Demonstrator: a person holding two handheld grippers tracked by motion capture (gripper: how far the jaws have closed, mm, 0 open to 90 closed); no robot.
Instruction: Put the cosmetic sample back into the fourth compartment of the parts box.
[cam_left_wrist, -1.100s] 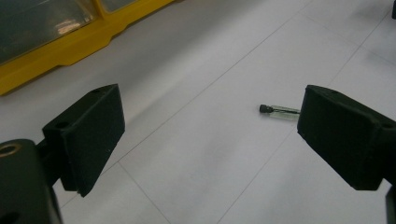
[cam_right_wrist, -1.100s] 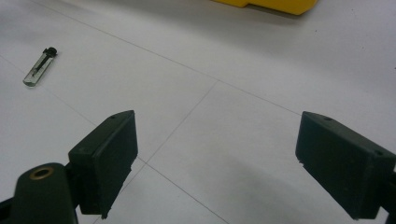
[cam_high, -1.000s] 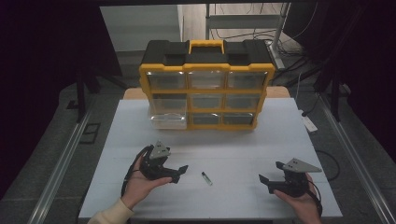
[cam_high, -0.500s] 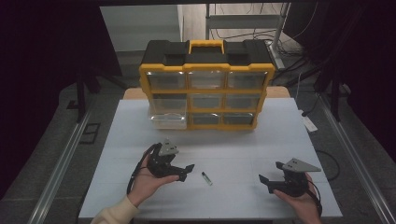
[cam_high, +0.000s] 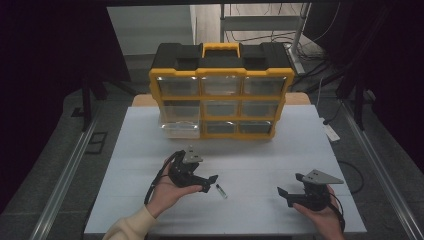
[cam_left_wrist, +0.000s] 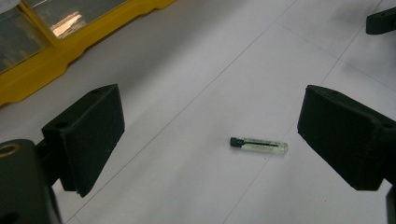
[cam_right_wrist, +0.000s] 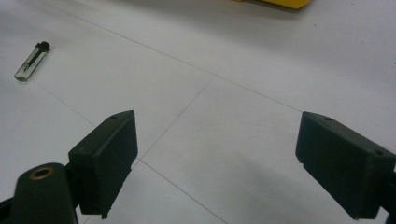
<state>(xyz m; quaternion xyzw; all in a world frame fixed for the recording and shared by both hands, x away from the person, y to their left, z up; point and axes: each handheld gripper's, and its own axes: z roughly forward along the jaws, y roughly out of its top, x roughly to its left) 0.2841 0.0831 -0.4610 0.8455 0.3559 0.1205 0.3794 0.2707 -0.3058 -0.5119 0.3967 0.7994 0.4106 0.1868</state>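
**Vial lies just ahead of the left hand-held gripper**

The vial (cam_left_wrist: 259, 145) lies flat on the white counter (cam_high: 260, 150), just beyond the left hand-held gripper (cam_left_wrist: 210, 135). Its long axis runs across the gap between the jaws, black cap toward the left jaw. That gripper is released, jaws spread wide with nothing between the pads. The right hand-held gripper (cam_high: 281, 192), likewise released and empty, sits well apart at the counter's right. A yellow drawer organizer (cam_high: 222, 95) stands at the far edge; its lowest left drawer looks pulled out, though it is hard to tell. Beyond, the room is dark.
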